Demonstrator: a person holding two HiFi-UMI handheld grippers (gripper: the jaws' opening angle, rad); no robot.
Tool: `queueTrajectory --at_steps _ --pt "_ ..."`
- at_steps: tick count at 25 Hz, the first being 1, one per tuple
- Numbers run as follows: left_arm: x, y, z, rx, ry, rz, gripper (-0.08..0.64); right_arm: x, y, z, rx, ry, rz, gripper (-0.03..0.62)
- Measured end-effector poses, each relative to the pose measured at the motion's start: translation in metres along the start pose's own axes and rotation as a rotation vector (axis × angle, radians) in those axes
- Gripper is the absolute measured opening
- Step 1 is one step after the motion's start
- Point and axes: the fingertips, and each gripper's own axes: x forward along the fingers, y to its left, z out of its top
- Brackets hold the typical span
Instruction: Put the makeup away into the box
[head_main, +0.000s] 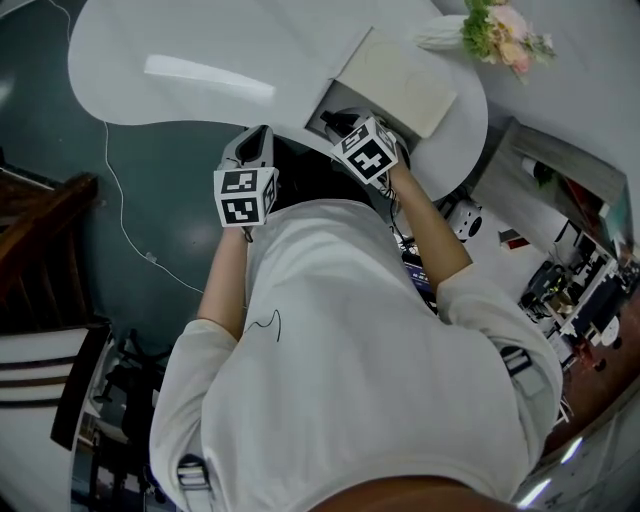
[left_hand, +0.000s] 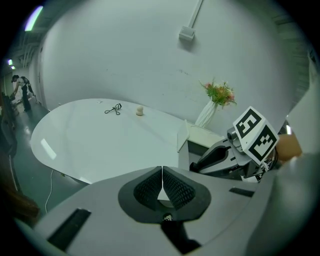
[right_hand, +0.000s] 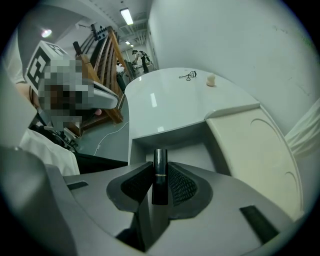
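Observation:
My right gripper (right_hand: 159, 167) is shut on a dark lipstick tube (right_hand: 159, 162) that stands upright between its pads. It hangs just over the open white box (right_hand: 172, 145), whose lid (right_hand: 250, 145) lies back to the right. In the head view that gripper (head_main: 338, 122) sits at the box's (head_main: 330, 100) near edge. My left gripper (left_hand: 161, 182) is shut with nothing in it, and floats left of the box (left_hand: 200, 147) by the table's near edge. An eyelash curler (left_hand: 114, 109) and a small beige item (left_hand: 140, 111) lie at the far side of the table.
The round white table (head_main: 200, 70) carries a white vase of flowers (head_main: 490, 30) behind the box. A white cable (head_main: 130, 235) trails over the dark floor at left. Wooden furniture (head_main: 40, 240) stands at the left edge.

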Motion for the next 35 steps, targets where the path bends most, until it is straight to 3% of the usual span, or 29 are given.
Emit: queueTrajectory --at_steps 9,12,13,16,23,26,30,35 --pt "0.017 -0.021 0.028 0.121 0.003 -0.098 0.021 -0.014 -0.009 0.006 0.138 -0.091 -0.069 0.135" --pt "0.025 -0.036 0.042 0.191 0.002 -0.160 0.021 -0.029 -0.011 0.007 0.213 -0.152 -0.106 0.055" --pt "0.029 -0.043 0.046 0.216 0.005 -0.184 0.021 -0.035 -0.010 0.006 0.235 -0.174 -0.108 -0.002" --pt "0.040 -0.069 0.055 0.295 0.021 -0.263 0.021 -0.056 -0.014 0.000 0.310 -0.244 -0.145 -0.002" --pt "0.054 -0.143 0.049 0.450 0.066 -0.446 0.021 -0.107 -0.033 -0.046 0.645 -0.465 -0.337 -0.002" --pt "0.052 -0.177 0.053 0.508 0.068 -0.527 0.021 -0.135 -0.042 -0.067 0.756 -0.550 -0.464 -0.002" --pt "0.045 -0.220 0.089 0.570 -0.018 -0.631 0.021 -0.191 -0.062 -0.073 0.808 -0.675 -0.682 -0.002" --pt "0.014 -0.268 0.140 0.642 -0.212 -0.705 0.021 -0.276 -0.070 -0.065 0.768 -0.840 -0.910 -0.002"
